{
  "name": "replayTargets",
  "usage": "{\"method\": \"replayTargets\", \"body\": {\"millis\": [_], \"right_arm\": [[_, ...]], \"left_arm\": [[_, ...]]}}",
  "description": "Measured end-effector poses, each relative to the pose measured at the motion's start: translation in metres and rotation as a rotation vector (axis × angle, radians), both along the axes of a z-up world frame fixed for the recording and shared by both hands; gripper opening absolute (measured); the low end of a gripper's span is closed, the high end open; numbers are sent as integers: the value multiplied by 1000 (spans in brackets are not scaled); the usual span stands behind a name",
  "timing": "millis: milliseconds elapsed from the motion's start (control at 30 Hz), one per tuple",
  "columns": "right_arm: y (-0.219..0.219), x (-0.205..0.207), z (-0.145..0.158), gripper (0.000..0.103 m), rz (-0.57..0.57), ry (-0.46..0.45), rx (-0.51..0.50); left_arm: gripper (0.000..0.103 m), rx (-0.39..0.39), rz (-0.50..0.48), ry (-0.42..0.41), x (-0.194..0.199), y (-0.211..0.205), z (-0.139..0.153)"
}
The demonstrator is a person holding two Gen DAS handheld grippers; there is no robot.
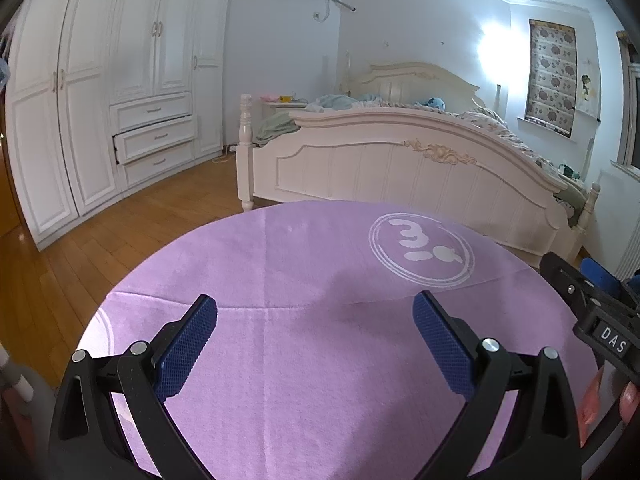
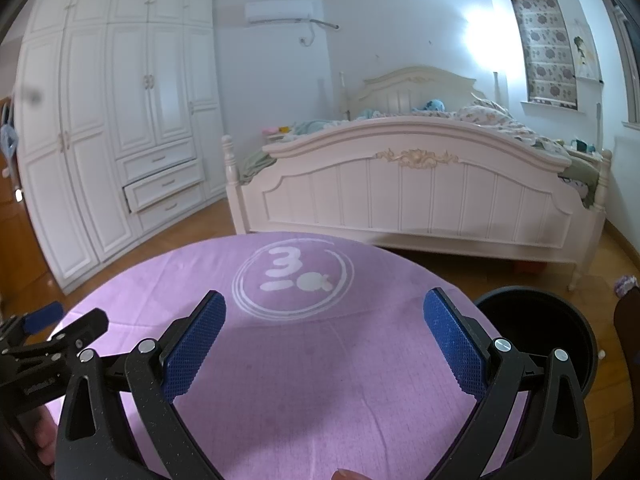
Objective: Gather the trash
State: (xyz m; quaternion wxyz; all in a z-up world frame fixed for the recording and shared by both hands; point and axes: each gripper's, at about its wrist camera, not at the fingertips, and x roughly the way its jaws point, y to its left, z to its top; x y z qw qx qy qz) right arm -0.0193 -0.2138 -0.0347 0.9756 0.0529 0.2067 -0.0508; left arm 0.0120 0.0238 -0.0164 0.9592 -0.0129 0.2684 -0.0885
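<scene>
Both the left gripper [image 1: 316, 336] and right gripper [image 2: 324, 336] hover wide open above the purple cloth [image 2: 304, 392]. No trash shows; search first, remembering the bin [image 2: 560, 328] at three o'clock.

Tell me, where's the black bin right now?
The black bin shows only in the right wrist view, on the wooden floor beside the right edge of the purple table, before the bed.

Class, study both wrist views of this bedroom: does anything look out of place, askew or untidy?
Yes. The wardrobe's middle drawer is pulled out and sits crooked. The bed is unmade, with bedding rumpled and cloth hanging over its footboard corners. A small purple item lies on the floor. The purple tablecloth holds no visible trash.
</scene>
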Motion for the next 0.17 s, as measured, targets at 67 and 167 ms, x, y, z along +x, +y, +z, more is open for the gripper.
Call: {"method": "replayTargets", "body": {"millis": [67, 167], "right_arm": [[-1, 0, 0, 98, 0, 0, 1], [0, 0, 0, 98, 0, 0, 2]], "left_arm": [[97, 0, -4, 5, 1, 0, 0], [97, 5, -5, 3, 0, -1, 0]]}}
